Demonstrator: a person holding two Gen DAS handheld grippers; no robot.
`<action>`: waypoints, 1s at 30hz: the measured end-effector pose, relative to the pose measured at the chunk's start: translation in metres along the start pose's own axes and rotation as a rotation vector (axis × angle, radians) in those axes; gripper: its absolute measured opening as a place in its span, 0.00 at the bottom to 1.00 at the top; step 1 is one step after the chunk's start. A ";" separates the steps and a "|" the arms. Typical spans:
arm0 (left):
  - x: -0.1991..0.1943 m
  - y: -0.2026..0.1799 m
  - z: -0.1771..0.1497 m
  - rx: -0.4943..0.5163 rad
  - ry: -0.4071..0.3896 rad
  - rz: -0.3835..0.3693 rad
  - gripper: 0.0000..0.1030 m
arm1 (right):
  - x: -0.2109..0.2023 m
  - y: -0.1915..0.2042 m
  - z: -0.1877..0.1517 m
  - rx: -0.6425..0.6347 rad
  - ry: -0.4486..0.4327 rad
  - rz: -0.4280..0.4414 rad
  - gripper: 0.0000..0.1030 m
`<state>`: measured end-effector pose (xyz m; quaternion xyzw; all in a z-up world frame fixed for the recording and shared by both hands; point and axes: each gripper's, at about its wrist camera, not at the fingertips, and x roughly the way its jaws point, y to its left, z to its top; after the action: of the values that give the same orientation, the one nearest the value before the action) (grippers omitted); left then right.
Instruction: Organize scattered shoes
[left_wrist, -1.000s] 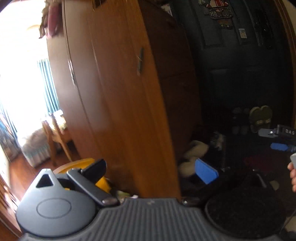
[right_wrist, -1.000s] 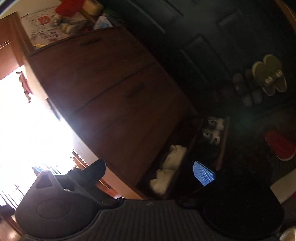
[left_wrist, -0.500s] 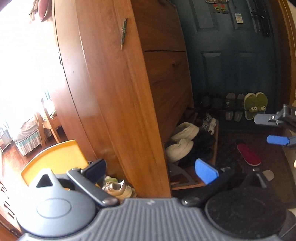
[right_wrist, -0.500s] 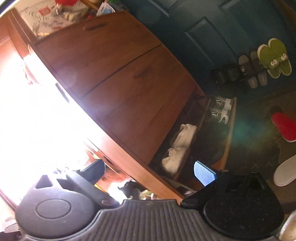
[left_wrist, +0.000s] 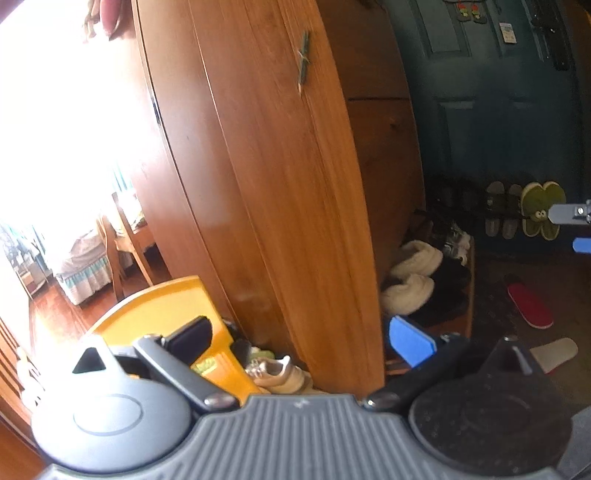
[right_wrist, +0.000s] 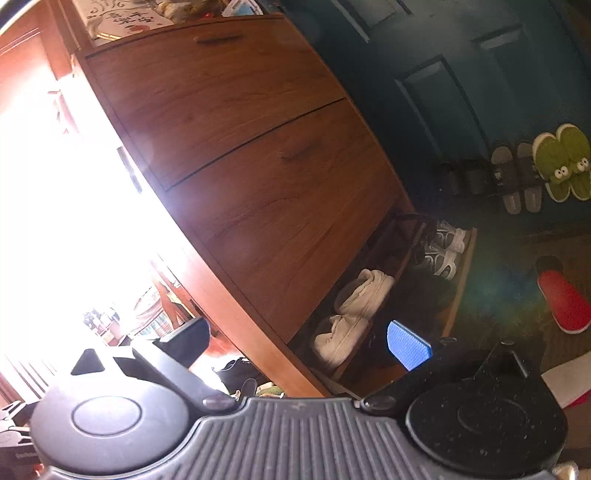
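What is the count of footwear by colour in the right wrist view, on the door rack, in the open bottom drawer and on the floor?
Green frog-face slippers: 2
Grey slide sandals: 2
White fluffy slippers: 2
Grey-and-white sneakers: 2
Red slipper: 1
Total: 9. The dark pairs and the pale item at the frame edge are too unclear to count.

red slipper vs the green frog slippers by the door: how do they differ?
The red slipper lies alone and flat on the floor mat; the green frog slippers are a pair, side by side, propped against the dark door beside grey sandals. The red one is plain; the green ones have cartoon eyes. Both are open slip-on house footwear.
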<state>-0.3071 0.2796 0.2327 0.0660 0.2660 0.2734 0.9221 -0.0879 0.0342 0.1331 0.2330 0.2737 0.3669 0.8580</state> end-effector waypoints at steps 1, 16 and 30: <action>-0.004 0.005 0.001 0.006 -0.003 0.010 1.00 | -0.001 0.002 0.000 -0.001 0.004 0.014 1.00; -0.054 0.072 0.018 0.002 -0.018 0.163 1.00 | -0.029 0.071 -0.025 0.055 0.119 0.180 1.00; -0.072 0.059 0.024 -0.105 -0.032 0.088 1.00 | -0.054 0.112 -0.025 -0.182 0.103 0.191 1.00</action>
<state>-0.3735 0.2912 0.3021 0.0337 0.2333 0.3263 0.9154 -0.1916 0.0677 0.1986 0.1599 0.2596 0.4816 0.8216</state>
